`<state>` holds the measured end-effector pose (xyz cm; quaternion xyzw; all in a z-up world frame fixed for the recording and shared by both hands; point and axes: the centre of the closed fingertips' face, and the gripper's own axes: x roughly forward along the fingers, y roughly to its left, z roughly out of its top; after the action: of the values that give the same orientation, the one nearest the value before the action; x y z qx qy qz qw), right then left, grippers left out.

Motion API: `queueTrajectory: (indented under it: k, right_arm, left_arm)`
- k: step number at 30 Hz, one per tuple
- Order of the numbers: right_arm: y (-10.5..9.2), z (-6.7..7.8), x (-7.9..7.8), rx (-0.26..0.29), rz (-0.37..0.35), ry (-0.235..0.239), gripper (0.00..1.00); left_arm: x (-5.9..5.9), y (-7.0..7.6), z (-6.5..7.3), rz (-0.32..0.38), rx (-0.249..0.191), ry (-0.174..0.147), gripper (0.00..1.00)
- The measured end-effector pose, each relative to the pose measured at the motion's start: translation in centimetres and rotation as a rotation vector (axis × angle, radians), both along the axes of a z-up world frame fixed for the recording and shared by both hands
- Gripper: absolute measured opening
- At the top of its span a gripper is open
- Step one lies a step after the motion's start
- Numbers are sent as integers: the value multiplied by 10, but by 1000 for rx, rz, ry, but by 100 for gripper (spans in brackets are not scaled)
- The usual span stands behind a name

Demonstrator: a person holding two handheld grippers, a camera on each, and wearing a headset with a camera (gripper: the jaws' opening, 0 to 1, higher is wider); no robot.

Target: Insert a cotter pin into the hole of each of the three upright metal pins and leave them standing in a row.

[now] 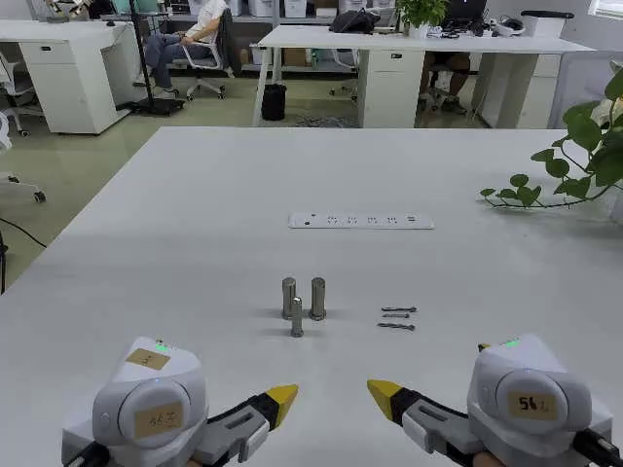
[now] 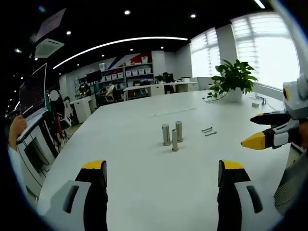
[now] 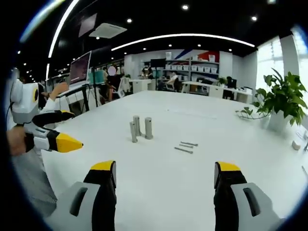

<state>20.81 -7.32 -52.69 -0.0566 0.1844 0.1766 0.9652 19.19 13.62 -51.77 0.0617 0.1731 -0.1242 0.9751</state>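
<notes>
White worktop [image 1: 195, 243] carries everything we need, and most of it lies bare. At its right edge a leafy plant [image 1: 584, 146] trails a stem over the surface, and toward the far edge a white power strip [image 1: 361, 221] lies flat. By the near edge we hold both tools low. The left tongs [image 2: 162, 168] gape wide with nothing between them, and the right tongs [image 3: 163, 168] stand just as wide and empty.

Around the middle of the worktop the three metal pins [image 1: 301, 305] stand upright in a tight cluster. Two are side by side and one stands just nearer the near edge, which makes a triangle more than a row. Near them, toward the right edge, the three cotter pins [image 1: 397, 317] lie flat and close together. None sits in a pin, so we judge the task not begun. We cannot make out the holes at this size.

Trouble, we think, starts with the crowding: reaching for one pin with such broad tongs could nudge its neighbours and topple them. The cotter pins are thin and lie flush on the worktop, so they may skid away or twist in the grip. A tilted one would miss its hole and push the pin over unless the other tongs steady it.
</notes>
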Motion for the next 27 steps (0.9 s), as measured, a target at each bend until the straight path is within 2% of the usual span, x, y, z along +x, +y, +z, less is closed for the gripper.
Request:
queueTrajectory:
  k: [16, 27]
  right_arm:
    - [3, 1, 0, -7, 13, -7, 76]
    - [5, 0, -2, -10, 24, -2, 76]
  left_arm:
    - [0, -1, 2, -7, 10, -15, 87]
    - [0, -1, 1, -12, 10, -11, 85]
